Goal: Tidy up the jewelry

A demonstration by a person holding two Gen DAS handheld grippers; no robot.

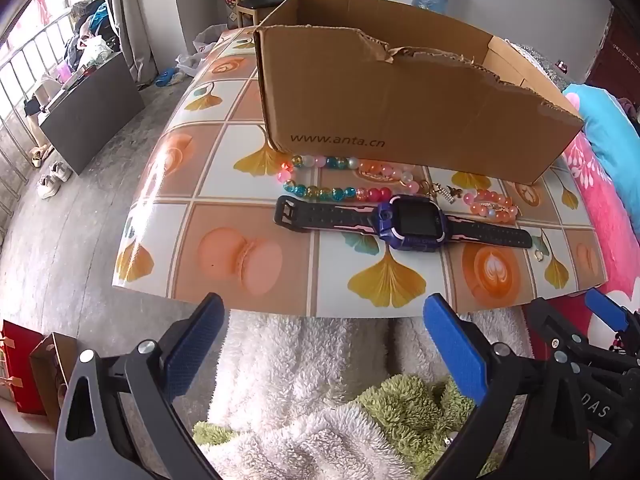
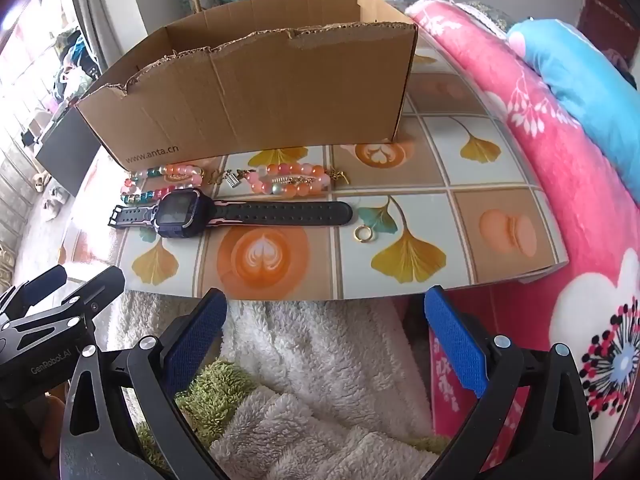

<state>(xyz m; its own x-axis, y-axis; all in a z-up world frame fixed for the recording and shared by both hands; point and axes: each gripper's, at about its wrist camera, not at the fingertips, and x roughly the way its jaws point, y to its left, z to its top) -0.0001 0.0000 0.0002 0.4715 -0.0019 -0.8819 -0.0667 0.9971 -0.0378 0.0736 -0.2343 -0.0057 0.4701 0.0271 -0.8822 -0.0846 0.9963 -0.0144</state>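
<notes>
Both tools stand wide open and hold nothing: the left tool and the right tool hover short of the bench's near edge, over a fluffy white and green blanket, tilted down toward the jewelry.

Beyond them the pieces lie in a loose row on the patterned bench top. Nearest is a purple watch with its dark strap laid flat, and just beside the strap's end sits a small gold ring. Behind the watch are a multicoloured bead bracelet and a pink-orange bead bracelet, each with small gold charms, both close to the front wall of an open cardboard box.

Nothing looks sorted yet, so this reads as the approach before a first pick (the box is probably the destination). The next move calls for bringing one tool forward and down over a piece; the ring will need a careful, low pinch.

The box's interior is hidden by its torn front wall, and the charms are too small to identify.
</notes>
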